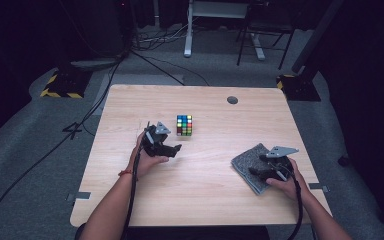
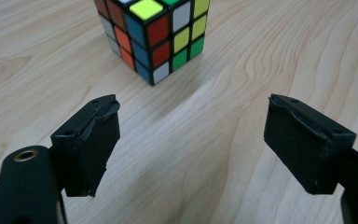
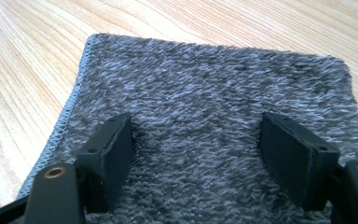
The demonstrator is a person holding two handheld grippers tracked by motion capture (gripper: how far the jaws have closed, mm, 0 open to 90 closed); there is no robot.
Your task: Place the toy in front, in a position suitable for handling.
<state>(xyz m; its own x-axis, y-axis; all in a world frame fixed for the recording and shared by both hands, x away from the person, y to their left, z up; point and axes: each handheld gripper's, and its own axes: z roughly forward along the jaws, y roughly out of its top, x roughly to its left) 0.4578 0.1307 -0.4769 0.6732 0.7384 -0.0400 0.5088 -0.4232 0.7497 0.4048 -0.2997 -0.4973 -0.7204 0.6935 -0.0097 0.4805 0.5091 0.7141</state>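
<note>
Light wooden table (image 1: 205,200) on grey carpet floor (image 1: 25,150); round grommet (image 1: 232,100) near table's far edge. Beyond table: white desk leg (image 1: 188,30), loose cables (image 1: 155,40), yellow-black striped stand bases (image 1: 62,85). Room dark

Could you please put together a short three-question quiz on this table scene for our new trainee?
1. True or false: the left gripper is closed on the cube.
2. What lies under the right gripper? A) a cloth B) a plate C) a book
3. Fill in: in the high view the cube stands on the ____, apart from the cloth.

Key
1. False: its jaws are open with bare wood between them, and the cube stands ahead of them.
2. A, a grey fuzzy cloth.
3. Table.
</note>
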